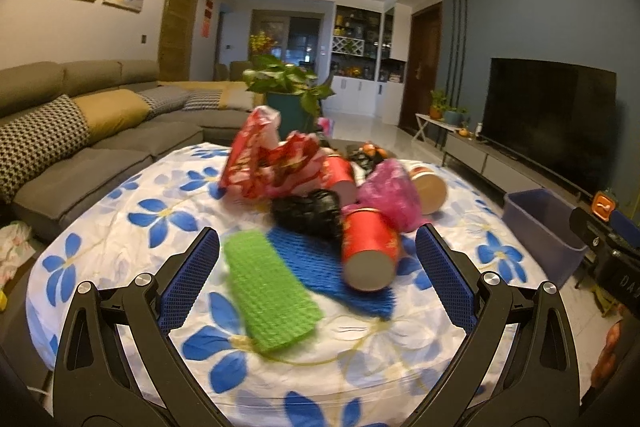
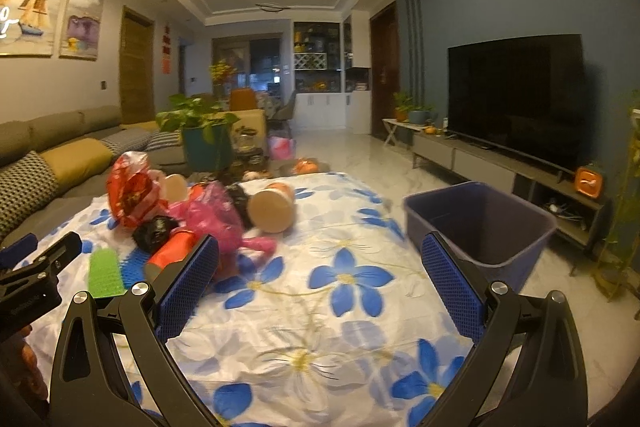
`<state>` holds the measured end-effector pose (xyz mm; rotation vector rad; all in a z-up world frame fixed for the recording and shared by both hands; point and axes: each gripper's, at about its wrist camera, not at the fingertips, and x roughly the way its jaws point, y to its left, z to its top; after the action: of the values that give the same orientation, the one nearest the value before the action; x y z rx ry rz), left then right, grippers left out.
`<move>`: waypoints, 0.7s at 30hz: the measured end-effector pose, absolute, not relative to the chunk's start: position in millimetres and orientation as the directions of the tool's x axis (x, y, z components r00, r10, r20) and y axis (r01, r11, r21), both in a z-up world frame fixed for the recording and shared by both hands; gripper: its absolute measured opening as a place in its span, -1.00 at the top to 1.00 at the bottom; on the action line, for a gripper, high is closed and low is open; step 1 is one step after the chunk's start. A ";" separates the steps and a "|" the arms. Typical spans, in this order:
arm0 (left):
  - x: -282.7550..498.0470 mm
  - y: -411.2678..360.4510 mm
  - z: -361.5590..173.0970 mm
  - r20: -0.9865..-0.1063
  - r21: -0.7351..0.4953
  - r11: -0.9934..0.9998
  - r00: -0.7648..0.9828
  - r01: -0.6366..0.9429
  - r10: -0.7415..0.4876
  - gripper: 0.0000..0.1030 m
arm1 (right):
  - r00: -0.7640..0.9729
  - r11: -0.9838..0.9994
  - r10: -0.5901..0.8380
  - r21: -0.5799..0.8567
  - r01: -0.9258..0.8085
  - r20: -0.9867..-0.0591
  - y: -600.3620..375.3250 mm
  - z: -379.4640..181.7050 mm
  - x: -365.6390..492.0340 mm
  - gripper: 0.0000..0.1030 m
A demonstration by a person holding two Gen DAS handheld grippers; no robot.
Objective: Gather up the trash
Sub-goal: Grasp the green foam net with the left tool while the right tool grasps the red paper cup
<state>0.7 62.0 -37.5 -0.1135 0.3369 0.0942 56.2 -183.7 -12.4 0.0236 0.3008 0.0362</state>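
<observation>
Trash pile (image 1: 320,187) of red cups, crumpled bags, possibly foam nets, sits mid blue-flowered white tablecloth (image 1: 120,227); sofa beyond. My left gripper (image 1: 318,259) and right gripper (image 2: 320,267) gape wide, empty.

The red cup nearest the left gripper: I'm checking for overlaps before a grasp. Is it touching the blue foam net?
Touching. In the left wrist view the red cup lies on its side directly on the blue foam net, covering part of it.
</observation>
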 end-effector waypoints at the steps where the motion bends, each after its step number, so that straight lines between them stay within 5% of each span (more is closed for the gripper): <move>1: 0.6 65.7 -40.0 -0.335 -0.094 0.988 0.939 -0.119 0.081 -0.87 | 0.954 0.999 0.049 0.027 -0.043 -0.296 -179.8 -14.0 57.9 -0.89; 9: 4.8 98.5 -61.4 -0.358 -0.094 0.977 0.922 -0.191 0.146 -0.77 | 0.929 0.985 0.170 0.044 -0.165 -0.329 -136.3 -33.8 81.9 -0.60; 17: 21.7 118.4 -85.4 -0.404 -0.114 0.973 0.904 -0.202 0.140 -0.72 | 0.885 0.964 0.256 0.042 -0.261 -0.390 -96.7 -59.7 98.2 -0.53; 21: 43.4 124.3 -104.2 -0.463 -0.140 0.970 0.879 -0.197 0.112 -0.51 | 0.877 0.962 0.266 0.051 -0.268 -0.400 -91.7 -68.1 104.4 -0.53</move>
<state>43.4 124.3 -104.2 -0.1862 0.4700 0.1619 104.3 -91.7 -68.1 -0.0059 0.4165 0.2787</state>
